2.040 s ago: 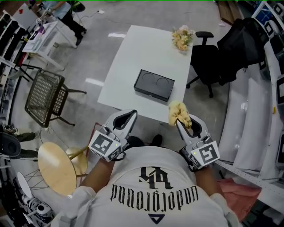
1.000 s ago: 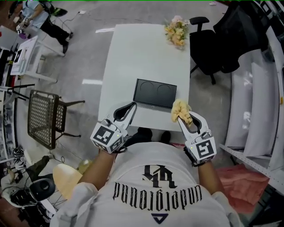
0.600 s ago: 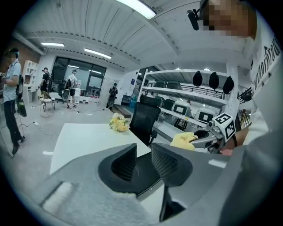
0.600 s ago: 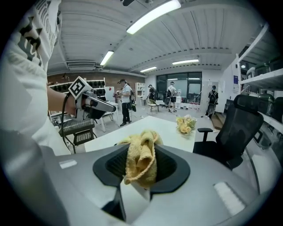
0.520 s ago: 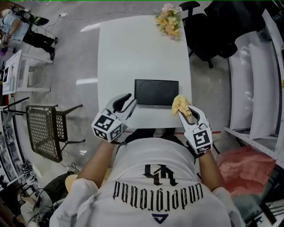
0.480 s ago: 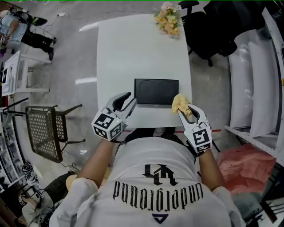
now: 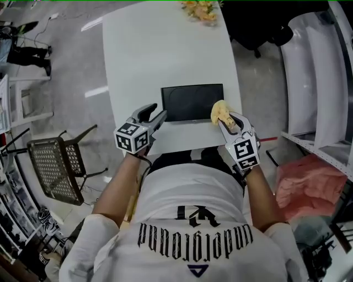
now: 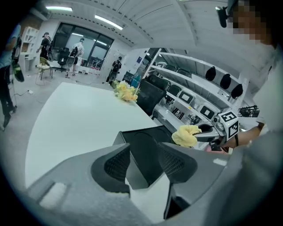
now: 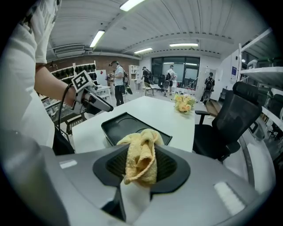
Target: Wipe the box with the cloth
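A flat black box [image 7: 192, 102] with two round recesses lies near the front edge of the white table [image 7: 149, 49]. My right gripper [image 7: 225, 120] is shut on a crumpled yellow cloth [image 7: 220, 112], which hangs over the box's near right corner. In the right gripper view the cloth [image 9: 141, 161] is pinched between the pads, with the box [image 9: 128, 126] just beyond. My left gripper [image 7: 155, 114] is at the box's near left corner. Its jaws have just been opening. The box corner [image 8: 143, 152] shows in the gap between them, and the pads do not press on it.
A bunch of yellow flowers [image 7: 201, 8] stands at the table's far end. A black office chair [image 7: 259, 27] is at the far right, white shelving [image 7: 314, 71] along the right, and a mesh chair [image 7: 52, 165] on the floor to the left. People stand far off.
Both grippers have come down and forward from in front of the table to the box's near corners. The left jaws went from shut to open. The right still holds the cloth.
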`<action>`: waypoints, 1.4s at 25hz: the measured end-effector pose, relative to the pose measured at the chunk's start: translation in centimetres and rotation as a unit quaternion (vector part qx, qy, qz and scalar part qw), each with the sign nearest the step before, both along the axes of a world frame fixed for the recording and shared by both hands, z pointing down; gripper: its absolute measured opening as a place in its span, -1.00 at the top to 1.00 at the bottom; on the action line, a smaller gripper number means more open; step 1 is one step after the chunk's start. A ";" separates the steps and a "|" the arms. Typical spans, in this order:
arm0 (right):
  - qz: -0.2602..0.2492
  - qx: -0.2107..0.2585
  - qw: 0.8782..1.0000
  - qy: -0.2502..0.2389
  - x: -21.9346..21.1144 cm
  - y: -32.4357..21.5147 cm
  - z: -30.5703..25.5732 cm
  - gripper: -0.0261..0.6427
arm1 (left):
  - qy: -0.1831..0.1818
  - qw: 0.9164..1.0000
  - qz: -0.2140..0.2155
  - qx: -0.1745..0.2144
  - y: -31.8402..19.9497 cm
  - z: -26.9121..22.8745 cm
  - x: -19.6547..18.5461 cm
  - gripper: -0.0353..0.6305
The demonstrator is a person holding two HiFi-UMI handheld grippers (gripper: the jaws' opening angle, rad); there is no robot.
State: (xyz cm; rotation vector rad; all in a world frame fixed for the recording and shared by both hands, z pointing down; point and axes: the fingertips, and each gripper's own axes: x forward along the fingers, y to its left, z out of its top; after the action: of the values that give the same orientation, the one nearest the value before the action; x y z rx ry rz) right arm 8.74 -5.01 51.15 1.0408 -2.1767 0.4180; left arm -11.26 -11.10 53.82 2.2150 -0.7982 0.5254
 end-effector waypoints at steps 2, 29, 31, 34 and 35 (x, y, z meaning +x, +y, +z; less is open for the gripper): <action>0.002 -0.013 1.000 0.009 0.1 -0.2 1.7 0.55 | 0.007 1.000 -0.002 -0.021 -0.3 1.9 -0.1 0.22; -0.078 -0.030 0.996 0.040 -16.7 -0.8 6.9 0.56 | 0.085 0.990 0.003 -0.110 -0.4 7.3 1.6 0.19; -0.082 -0.027 0.996 0.039 -17.4 -0.8 6.9 0.56 | 0.087 0.990 0.001 -0.110 -0.4 7.2 1.6 0.20; -0.086 -0.023 0.995 0.046 -16.4 -0.5 6.7 0.56 | 0.082 0.991 0.006 -0.106 -0.4 7.1 1.7 0.19; -0.084 -0.023 0.995 0.052 -15.5 -0.3 6.8 0.56 | 0.081 0.991 0.008 -0.105 -0.4 7.1 1.7 0.19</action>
State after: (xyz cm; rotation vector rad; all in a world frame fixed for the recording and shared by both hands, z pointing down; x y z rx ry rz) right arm -6.75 -5.34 57.92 0.8282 -2.1308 0.3265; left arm -9.61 -11.50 60.93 2.0408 -0.6119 0.4115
